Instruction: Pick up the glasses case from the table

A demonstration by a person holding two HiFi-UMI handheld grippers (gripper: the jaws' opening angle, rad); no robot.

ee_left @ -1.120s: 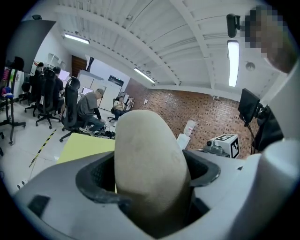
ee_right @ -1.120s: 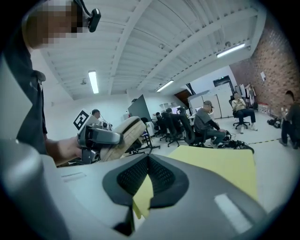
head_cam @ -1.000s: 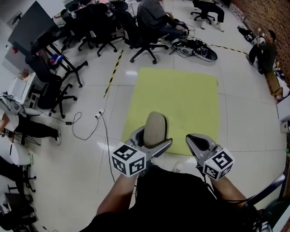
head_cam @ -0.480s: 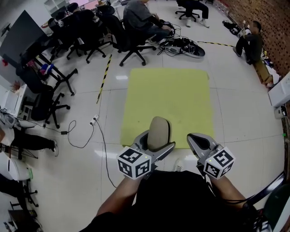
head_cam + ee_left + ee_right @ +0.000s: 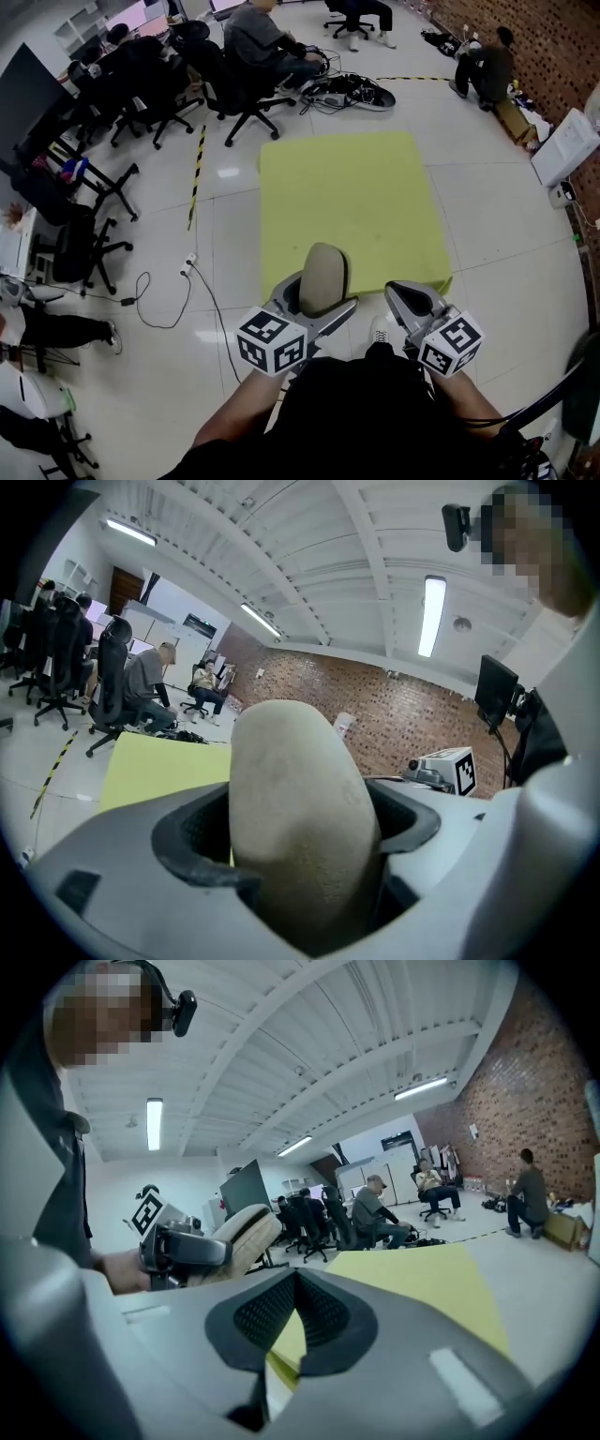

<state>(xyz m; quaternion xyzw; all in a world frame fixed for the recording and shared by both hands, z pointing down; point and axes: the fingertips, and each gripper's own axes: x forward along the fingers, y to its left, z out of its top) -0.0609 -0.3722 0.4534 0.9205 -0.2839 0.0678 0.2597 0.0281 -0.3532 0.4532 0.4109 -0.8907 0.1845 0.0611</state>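
Observation:
The beige oval glasses case (image 5: 322,278) stands clamped in my left gripper (image 5: 309,302), held in the air in front of the person's body. In the left gripper view the glasses case (image 5: 298,827) fills the gap between both jaws. My right gripper (image 5: 412,302) hangs beside it at the right with its jaws together and nothing between them. The right gripper view shows the right gripper (image 5: 292,1321) shut, with the glasses case (image 5: 239,1235) and the left gripper off to its left. The yellow-green table top (image 5: 352,206) lies ahead, bare.
Office chairs (image 5: 234,89) and a seated person (image 5: 258,37) are beyond the table's far left corner. Cables (image 5: 202,281) trail on the white floor at the left. Another person (image 5: 487,70) crouches by the brick wall at the far right. A white box (image 5: 567,145) stands at the right.
The head view has shifted, so the table sits closer and more to the centre. Both grippers keep their pose, and the left one still holds the case.

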